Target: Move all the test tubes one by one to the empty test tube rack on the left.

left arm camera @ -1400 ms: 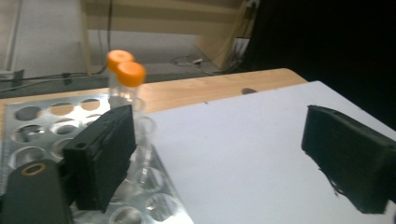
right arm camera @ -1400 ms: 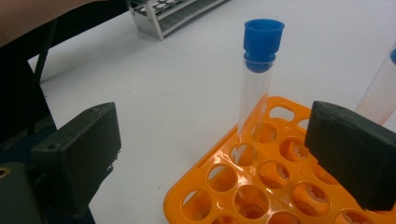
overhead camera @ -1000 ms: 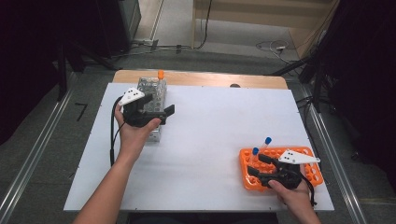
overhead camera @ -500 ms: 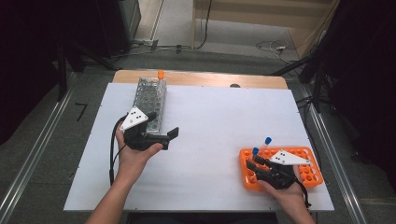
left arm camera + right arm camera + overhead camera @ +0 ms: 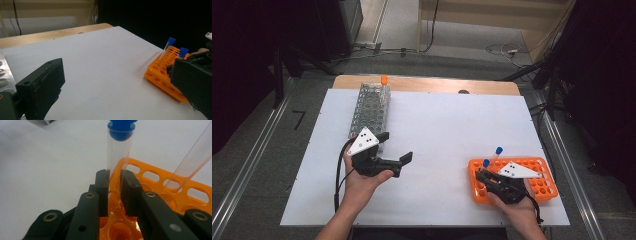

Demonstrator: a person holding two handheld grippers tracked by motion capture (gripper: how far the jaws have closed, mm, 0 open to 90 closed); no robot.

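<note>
An orange tube rack (image 5: 546,186) lies at the table's near right. Two clear tubes with blue caps stand in its left end. My right gripper (image 5: 482,175) is shut on the nearer blue-capped tube (image 5: 486,164); in the right gripper view both jaws press the tube (image 5: 117,157) just above the rack (image 5: 155,173). The other tube (image 5: 192,162) leans to its right. My left gripper (image 5: 396,146) hangs open over the table's near left, holding nothing. In the left gripper view, the gripper (image 5: 116,70) faces the orange rack (image 5: 160,75) and its tubes (image 5: 167,48).
A clear tube rack (image 5: 371,107) stands at the far left of the white table (image 5: 447,125), with an orange-capped tube (image 5: 384,80) at its far end. A wooden strip (image 5: 427,84) runs along the far edge. Metal rails flank both sides.
My left gripper has drawn back from the clear rack toward the near middle of the table, still open. My right gripper stays at the orange rack's left end.
</note>
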